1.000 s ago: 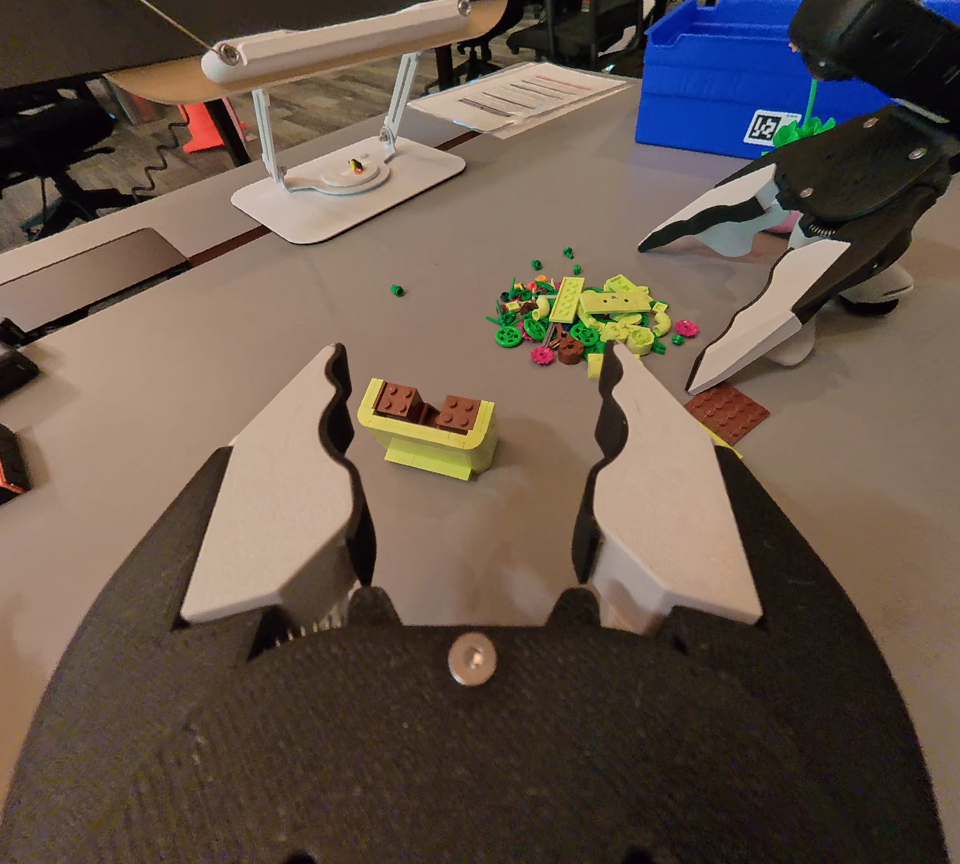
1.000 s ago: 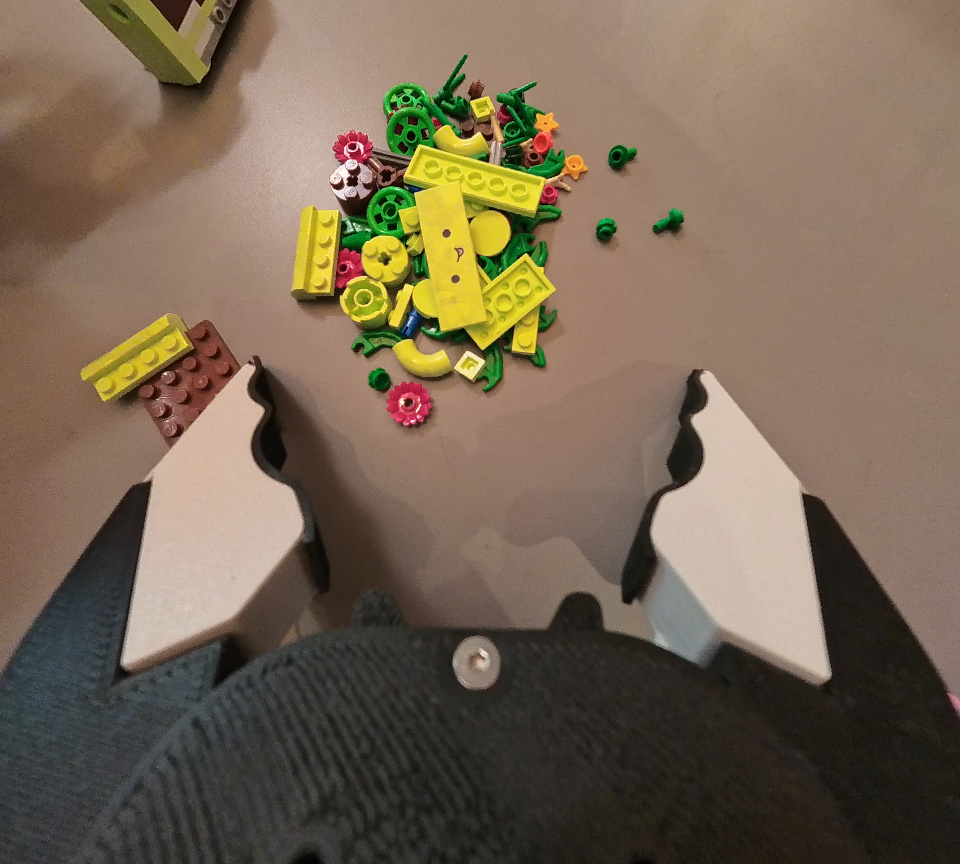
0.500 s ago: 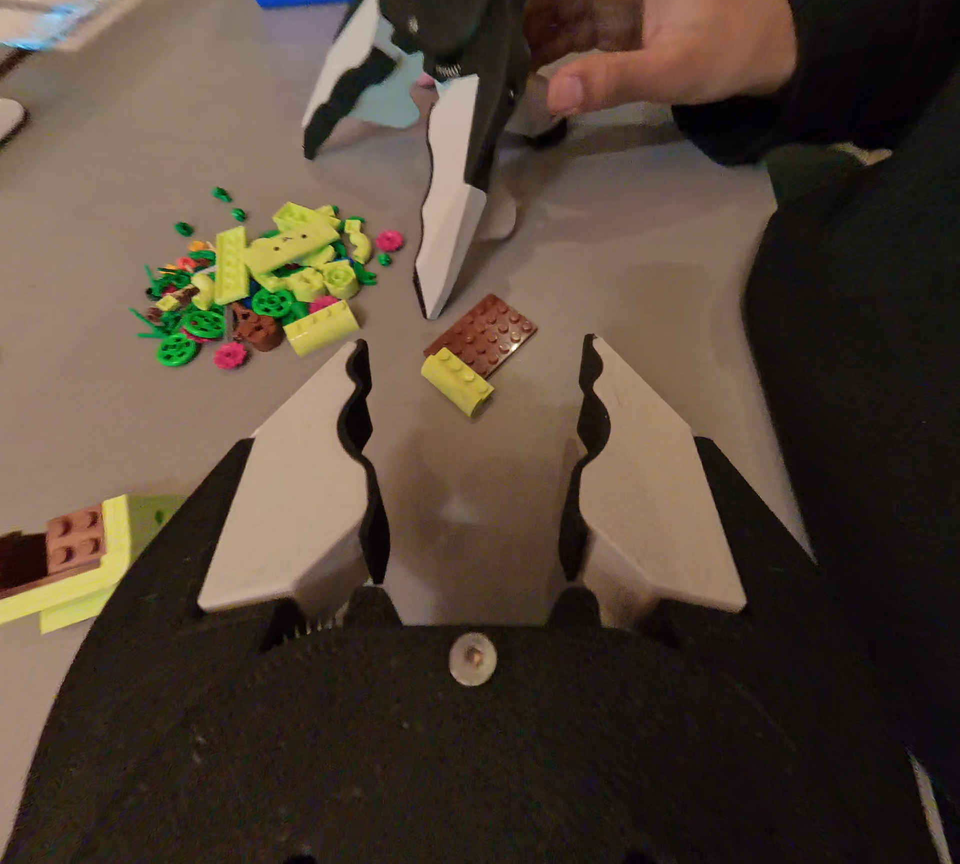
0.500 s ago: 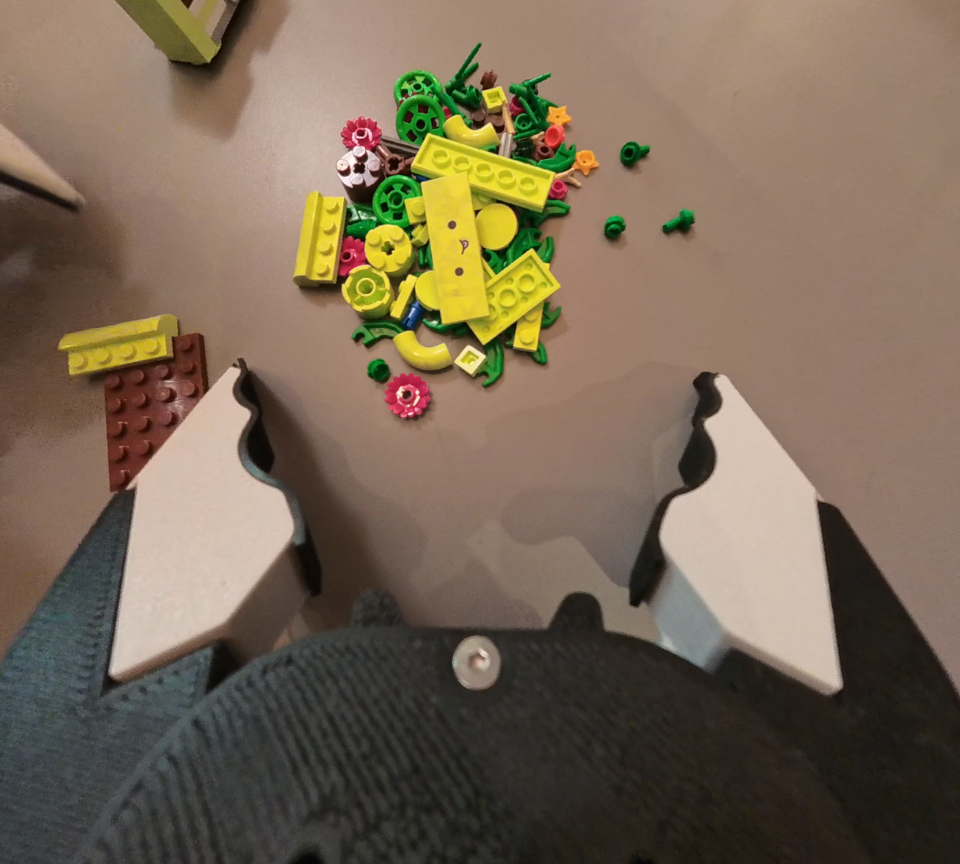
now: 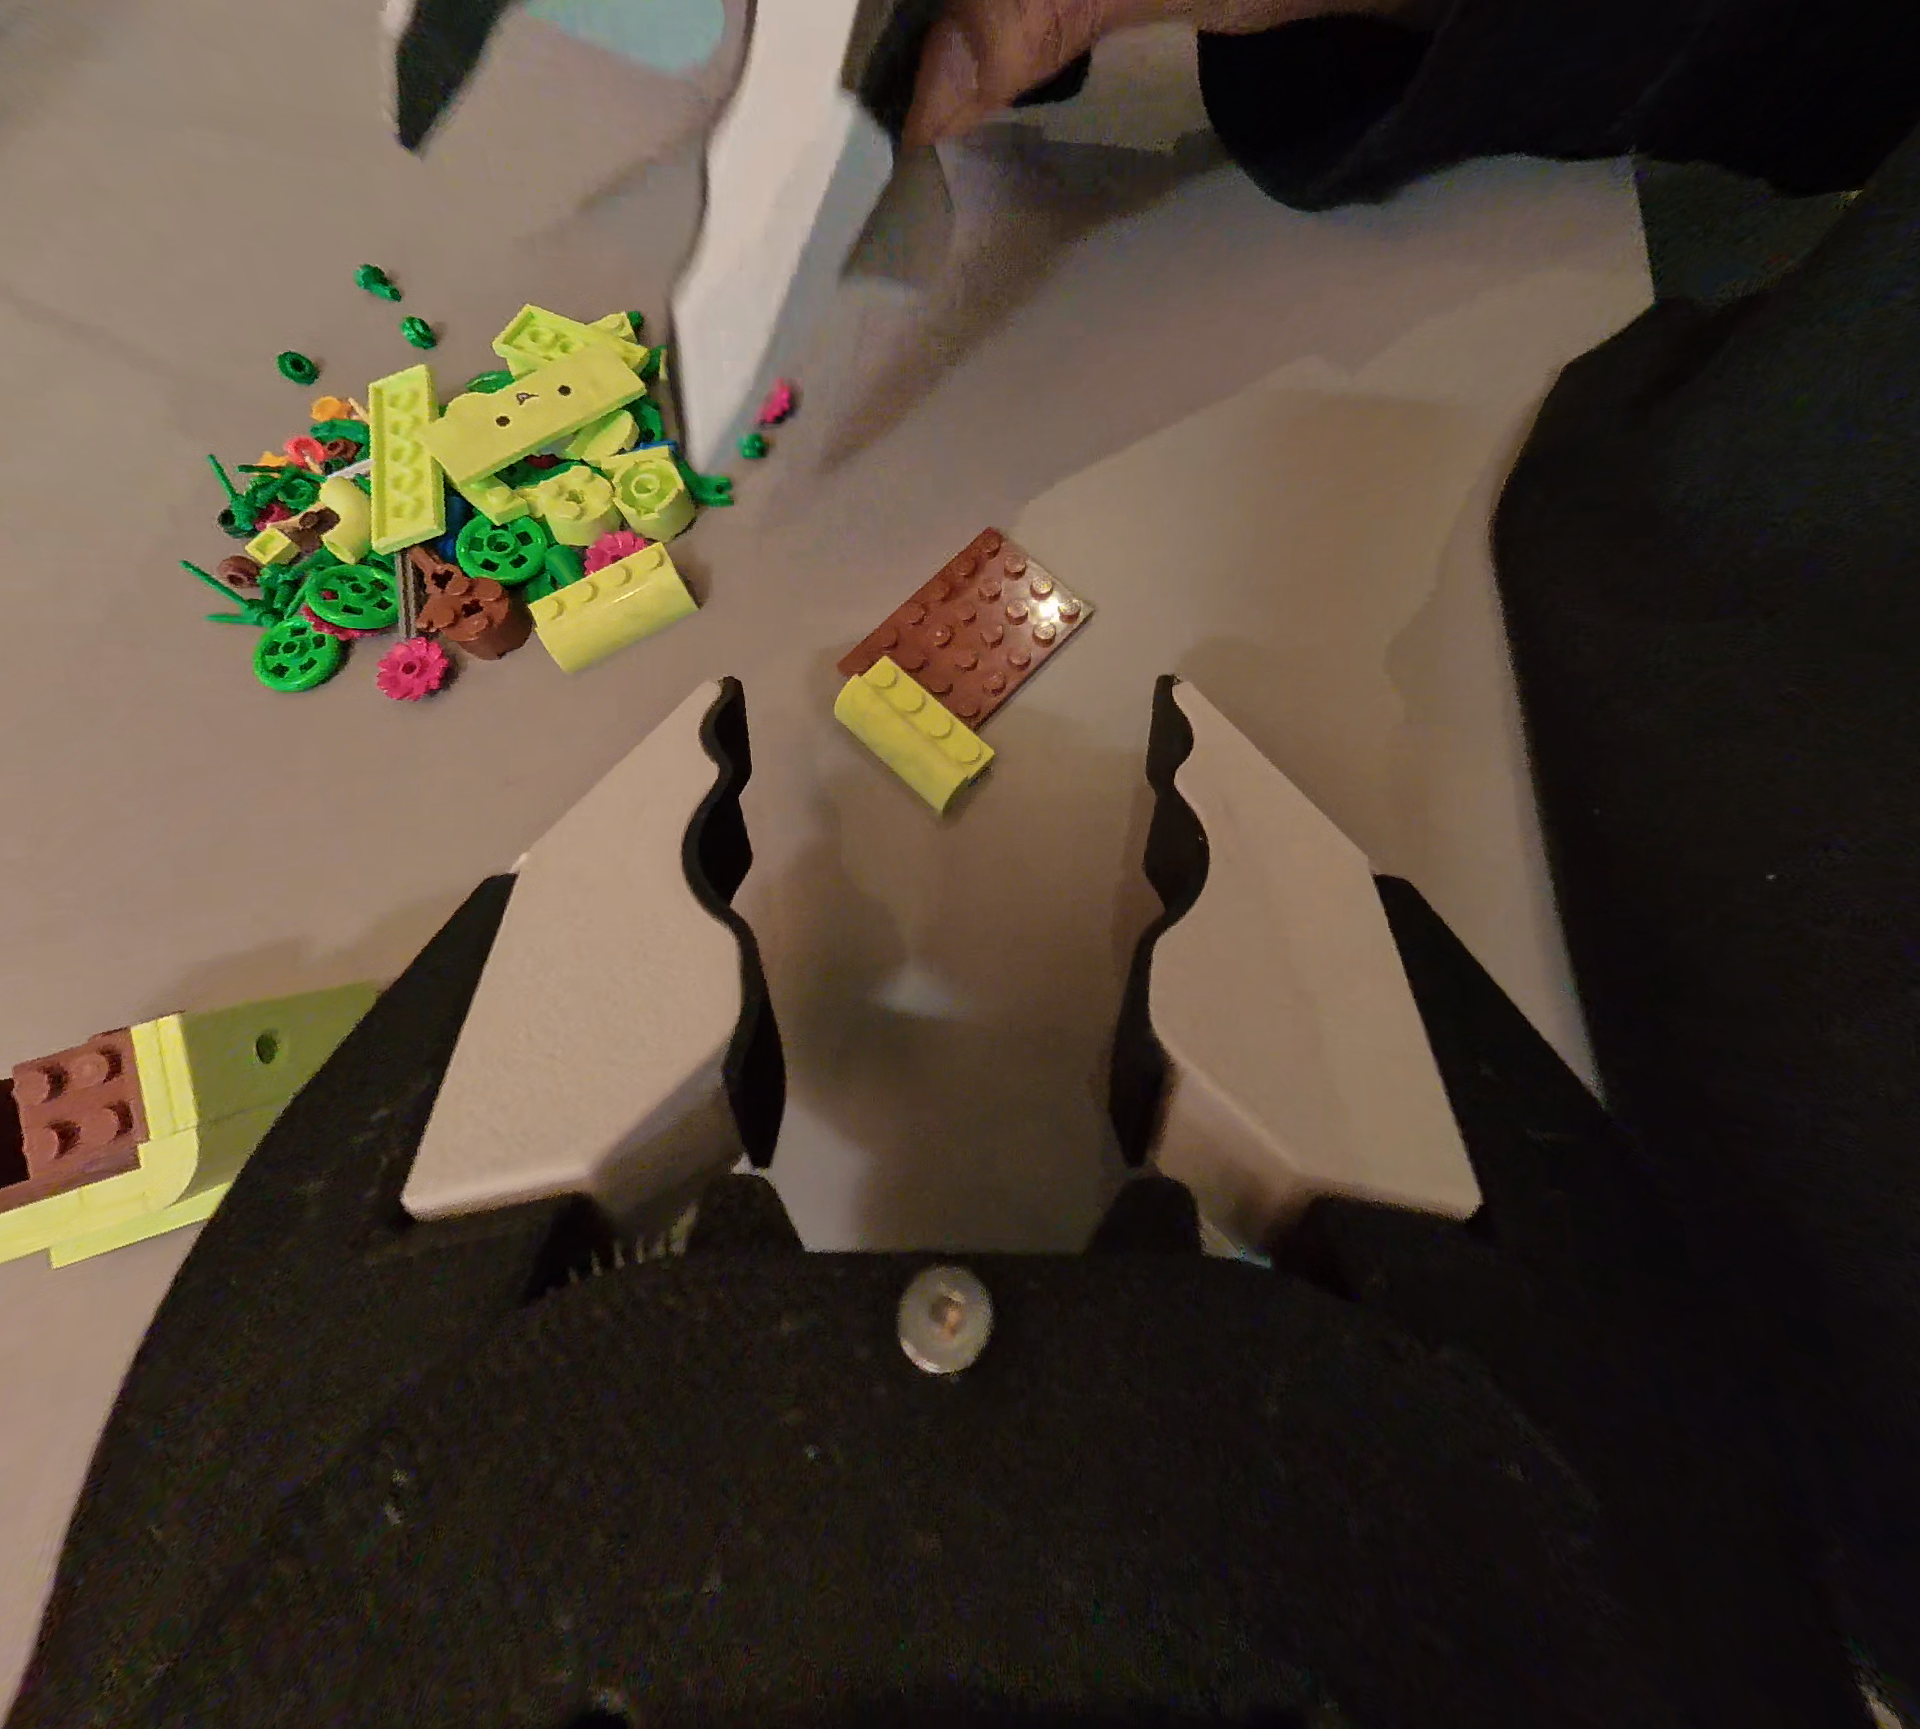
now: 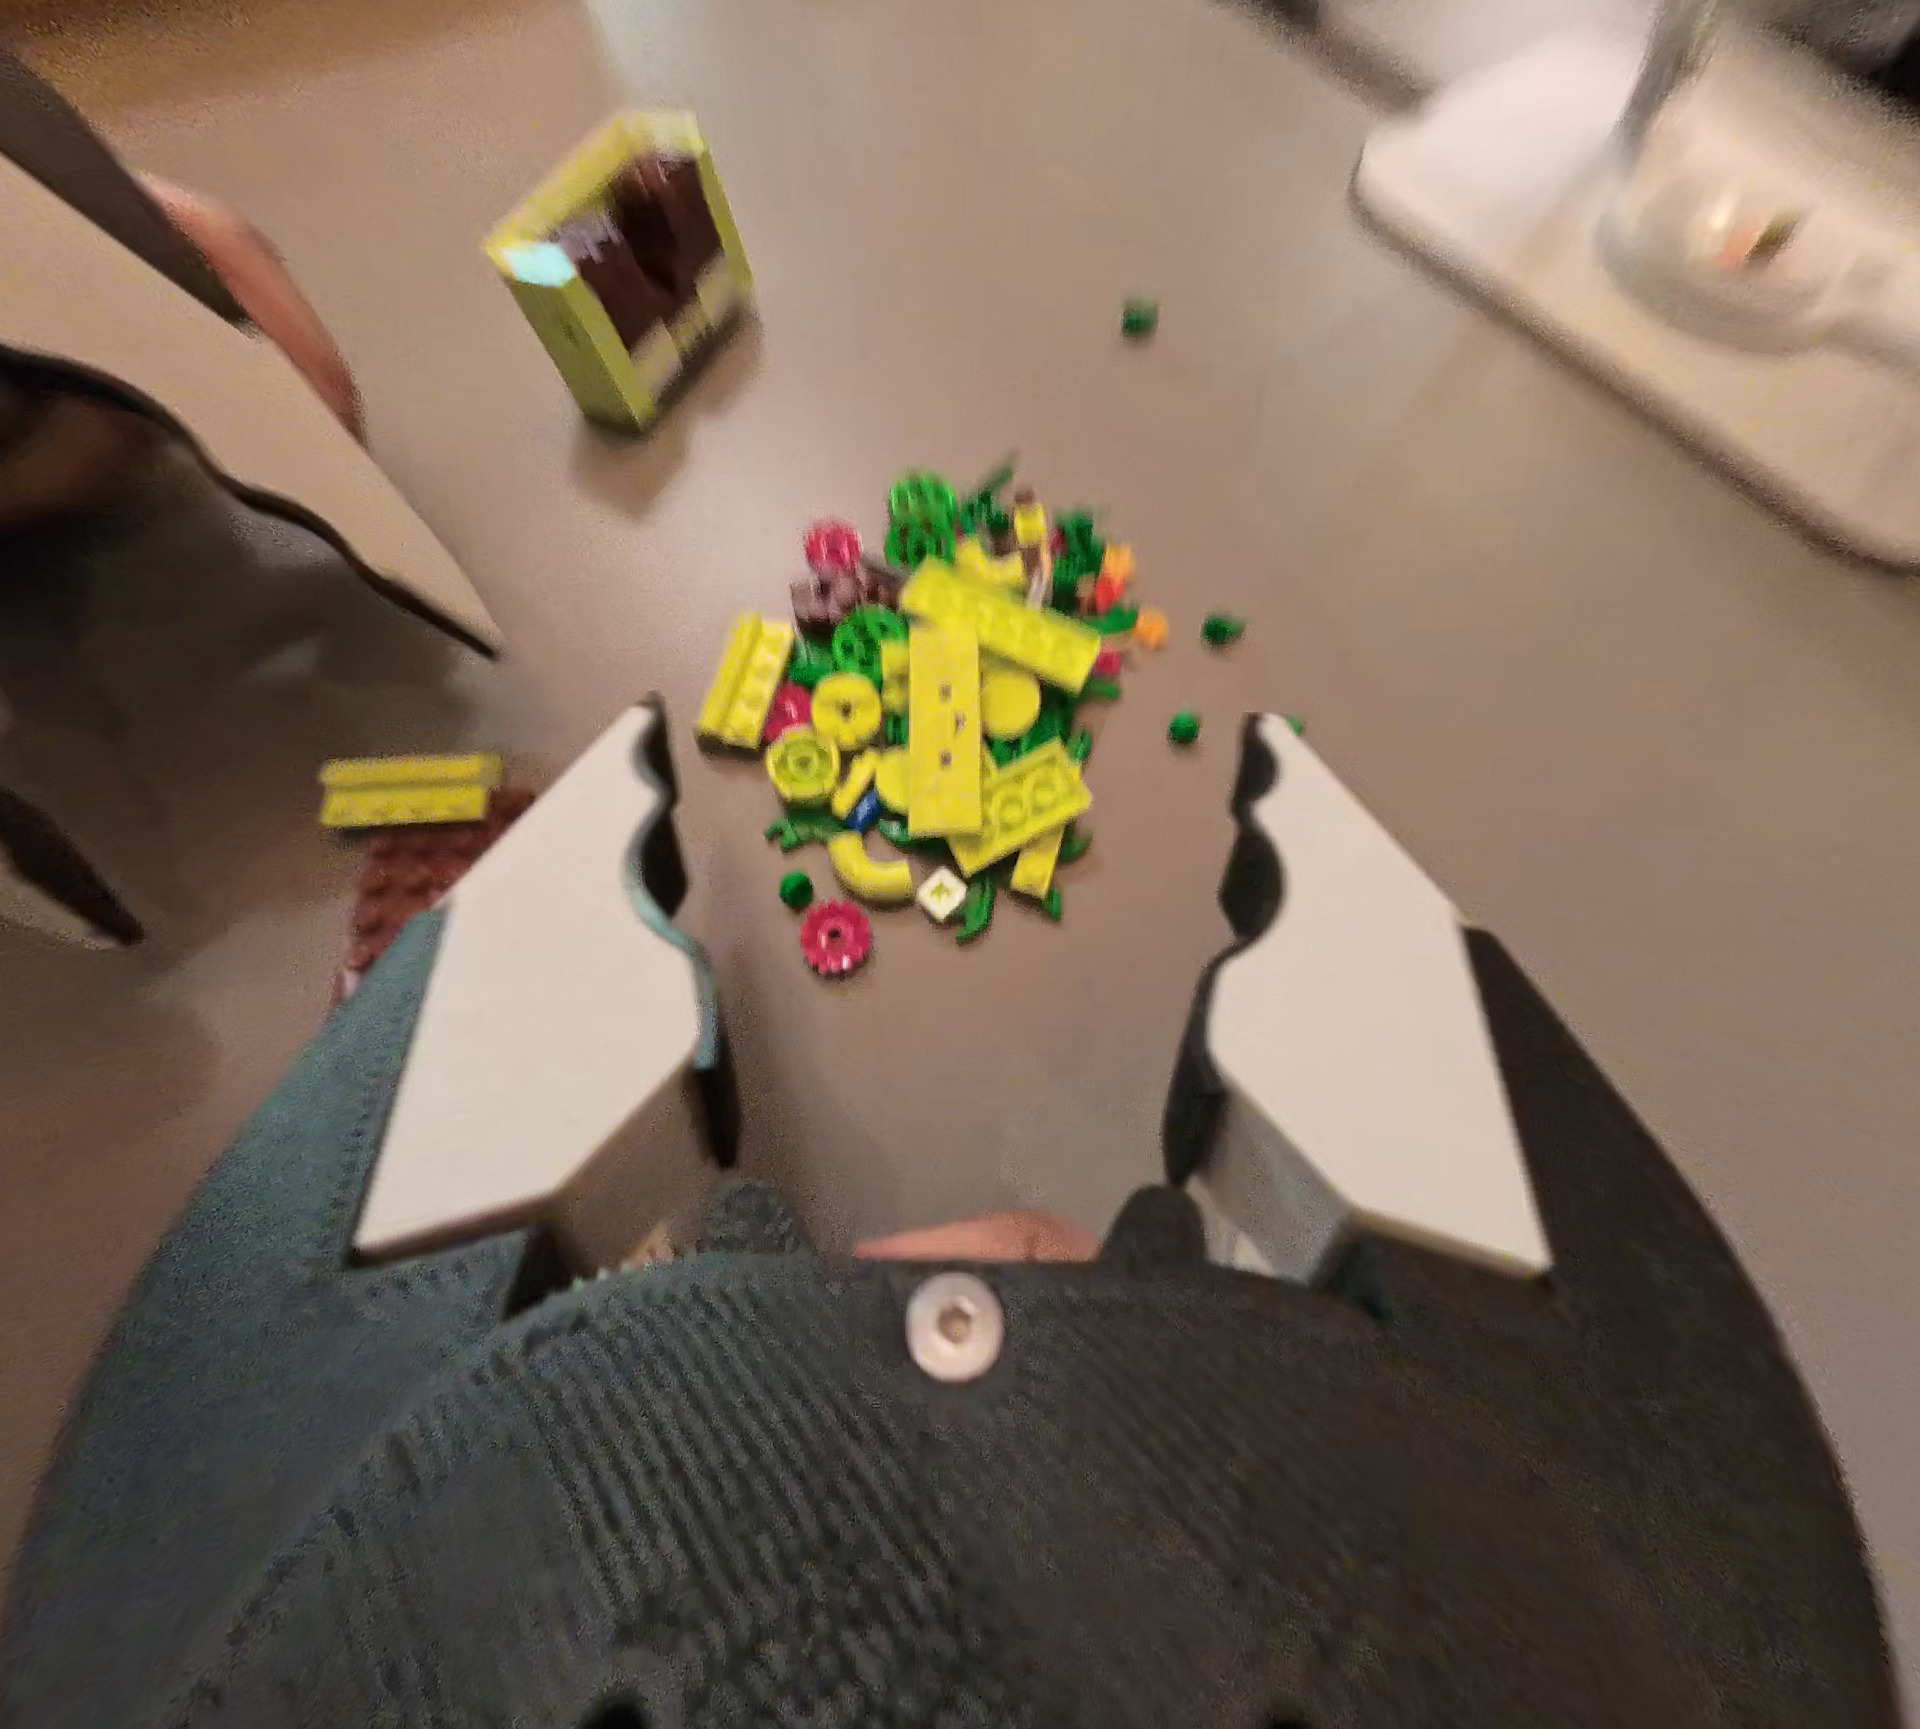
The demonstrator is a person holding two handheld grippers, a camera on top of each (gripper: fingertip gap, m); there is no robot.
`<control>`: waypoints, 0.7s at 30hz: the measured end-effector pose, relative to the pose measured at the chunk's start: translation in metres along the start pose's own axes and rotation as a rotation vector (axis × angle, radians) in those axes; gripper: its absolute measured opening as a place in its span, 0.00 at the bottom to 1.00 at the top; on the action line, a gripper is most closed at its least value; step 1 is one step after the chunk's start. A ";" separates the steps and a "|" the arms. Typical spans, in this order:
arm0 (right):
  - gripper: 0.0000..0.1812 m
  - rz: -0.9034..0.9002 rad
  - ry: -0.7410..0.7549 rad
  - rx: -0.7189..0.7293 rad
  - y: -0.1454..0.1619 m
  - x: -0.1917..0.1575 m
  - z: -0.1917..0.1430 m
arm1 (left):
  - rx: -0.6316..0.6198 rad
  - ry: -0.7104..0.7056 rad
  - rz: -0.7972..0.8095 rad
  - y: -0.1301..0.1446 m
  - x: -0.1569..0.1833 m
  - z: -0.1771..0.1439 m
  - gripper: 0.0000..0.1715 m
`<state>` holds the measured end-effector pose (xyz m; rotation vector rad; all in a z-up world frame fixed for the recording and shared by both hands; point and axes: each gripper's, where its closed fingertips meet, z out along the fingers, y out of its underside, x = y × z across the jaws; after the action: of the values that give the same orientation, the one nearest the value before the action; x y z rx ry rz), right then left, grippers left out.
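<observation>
In the left wrist view, the left gripper [image 5: 945, 692] hangs with fingers apart and empty, just short of a lime curved brick [image 5: 912, 732] touching a brown plate [image 5: 971, 625]; closing here could pinch both. In the blurred right wrist view, the right gripper [image 6: 956, 723] gapes, seemingly empty, over the loose brick pile [image 6: 935, 723], which a low sweep could scatter.

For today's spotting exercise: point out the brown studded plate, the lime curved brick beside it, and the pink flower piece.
brown studded plate [image 5: 971, 630], left wrist view, studded top.
lime curved brick [image 5: 914, 734], left wrist view, curved face.
pink flower piece [image 6: 833, 936], right wrist view, centre.
</observation>
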<state>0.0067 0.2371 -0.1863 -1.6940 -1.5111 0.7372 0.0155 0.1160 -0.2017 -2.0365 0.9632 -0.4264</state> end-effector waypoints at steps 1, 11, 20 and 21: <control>0.51 -0.039 -0.002 0.088 -0.015 -0.001 -0.008 | -0.004 0.007 -0.010 0.001 0.000 0.001 0.43; 0.37 -0.113 -0.454 0.160 -0.008 -0.098 -0.029 | -0.097 0.070 -0.102 0.012 -0.002 0.010 0.35; 0.32 -0.288 -0.405 -0.077 0.032 -0.113 -0.007 | -0.117 0.083 -0.060 0.014 0.004 0.011 0.26; 0.33 -0.289 -0.398 -0.089 0.034 -0.111 -0.006 | -0.117 0.085 -0.051 0.014 0.005 0.011 0.24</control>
<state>0.0148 0.1254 -0.2167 -1.4000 -2.0381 0.8951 0.0183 0.1127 -0.2196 -2.1671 1.0099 -0.4978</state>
